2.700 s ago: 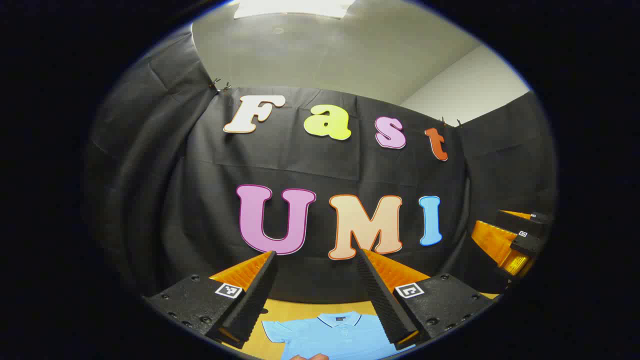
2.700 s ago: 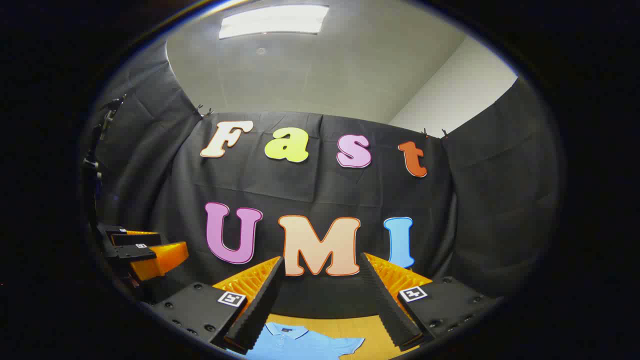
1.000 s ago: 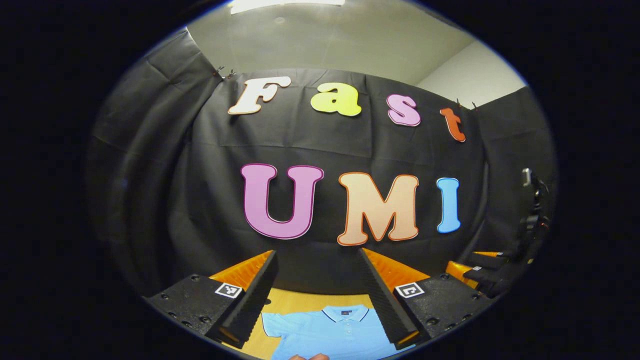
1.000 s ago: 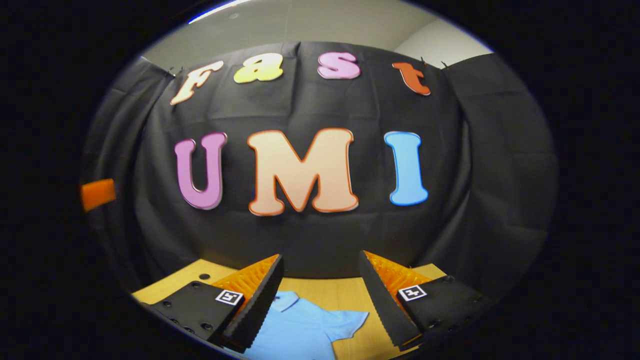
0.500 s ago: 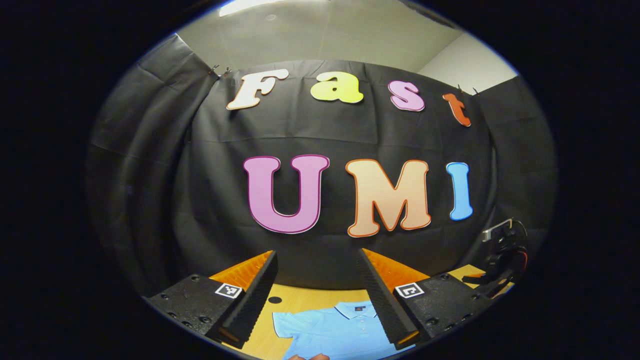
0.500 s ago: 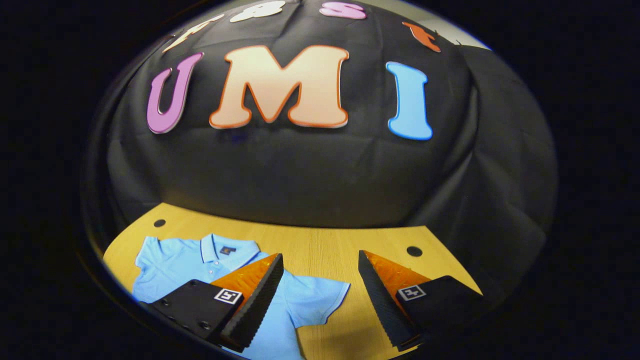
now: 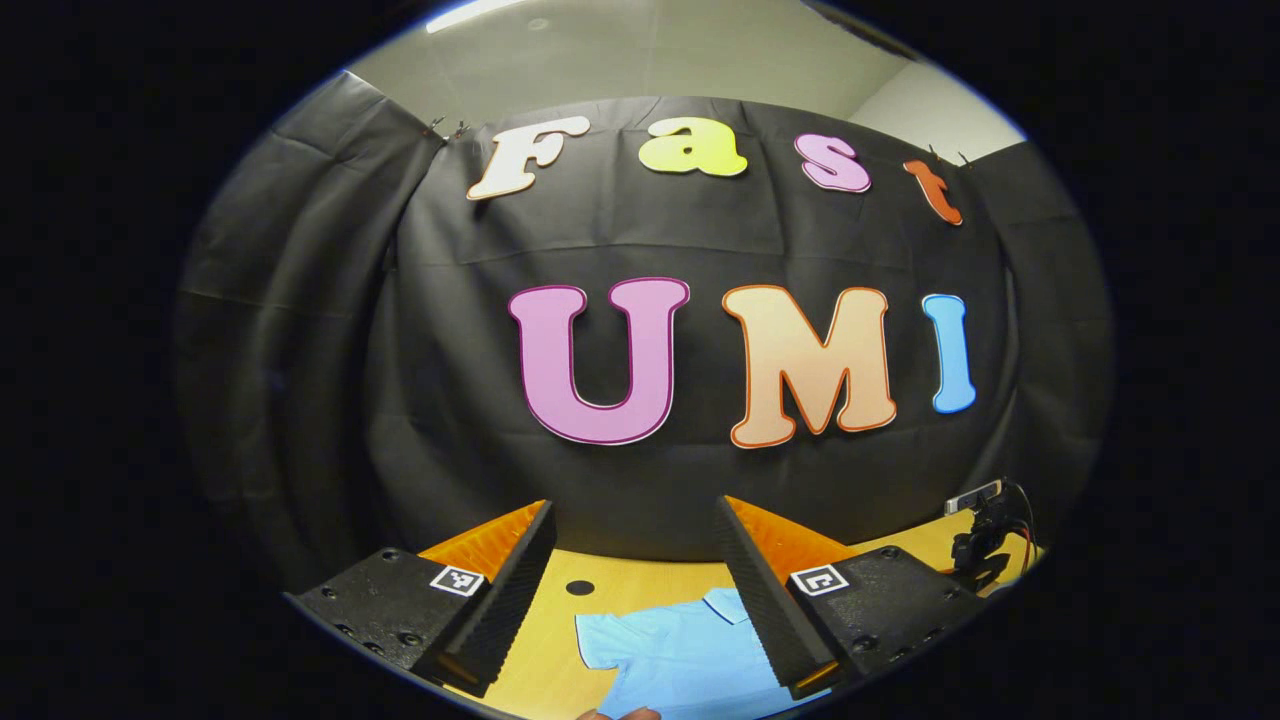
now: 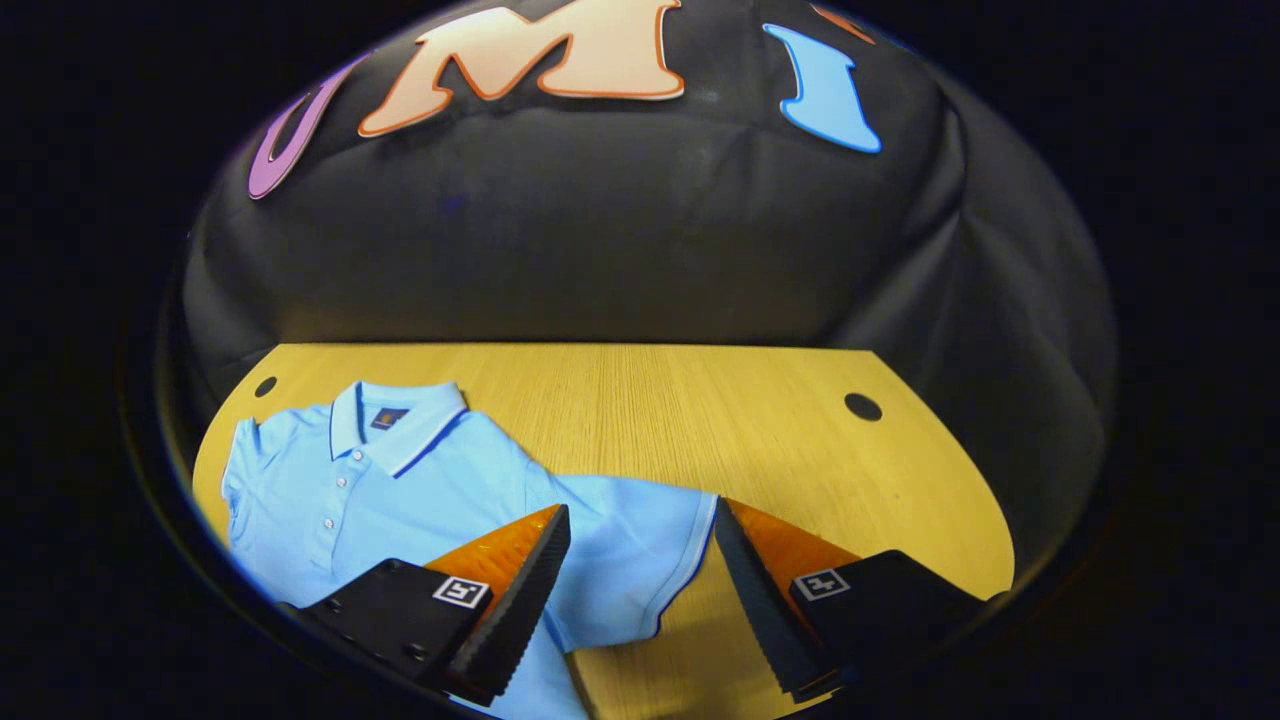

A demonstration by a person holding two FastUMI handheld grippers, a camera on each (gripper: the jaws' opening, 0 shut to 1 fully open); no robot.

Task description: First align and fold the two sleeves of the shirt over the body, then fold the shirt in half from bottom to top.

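Note:
A light blue polo shirt lies flat on the wooden table, collar toward the booth wall, buttons up. Its one short sleeve spreads out between the fingers of my right gripper, which hangs open just above it, tilted down at the table. In the left gripper view the other sleeve and part of the shirt's body lie below my left gripper, which is open, higher up and facing the wall. A fingertip of a hand peeks in at the bottom edge.
The table has round holes near its back corners. A small camera on a stand with cables sits at the table's right edge in the left gripper view. Black cloth walls close in the back and sides.
My right gripper has tipped down and dropped toward the shirt's sleeve, which now lies between its fingers. My left gripper has shifted slightly left and tilted down a little. Both stay open.

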